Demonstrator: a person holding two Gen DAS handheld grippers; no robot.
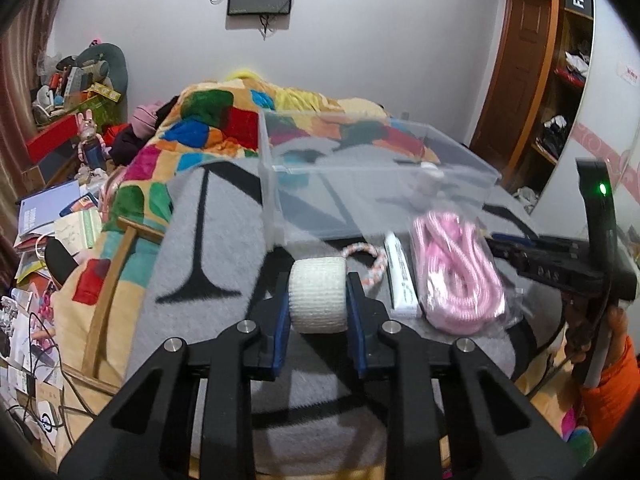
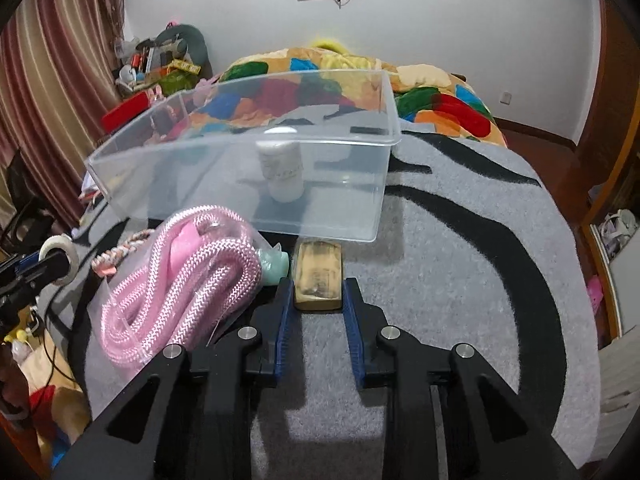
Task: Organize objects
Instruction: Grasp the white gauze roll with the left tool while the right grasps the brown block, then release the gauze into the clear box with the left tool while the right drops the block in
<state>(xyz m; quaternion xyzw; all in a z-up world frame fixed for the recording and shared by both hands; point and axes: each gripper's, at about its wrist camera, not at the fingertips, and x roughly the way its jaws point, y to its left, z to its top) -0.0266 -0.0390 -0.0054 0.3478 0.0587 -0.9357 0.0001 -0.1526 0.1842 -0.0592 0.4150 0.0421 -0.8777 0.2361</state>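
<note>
My left gripper [image 1: 318, 292] is shut on a white bandage roll [image 1: 318, 295], held just above the grey rug. My right gripper [image 2: 316, 288] is shut on a brown wooden block [image 2: 319, 275] that rests on the rug in front of the clear plastic bin [image 2: 340, 216]. A white bottle [image 2: 282, 170] stands inside the bin. The bin also shows in the left wrist view [image 1: 360, 216]. A bagged pink rope [image 2: 188, 280] lies left of the block, and it shows in the left wrist view [image 1: 460, 276] beside a white tube [image 1: 400, 276].
A small braided ring [image 1: 370, 264] lies behind the roll. A mint green item [image 2: 276, 266] sits between rope and block. The grey rug [image 2: 460, 280] covers the bed, with a colourful blanket [image 1: 208, 128] behind. Clutter fills the floor at left [image 1: 44, 240].
</note>
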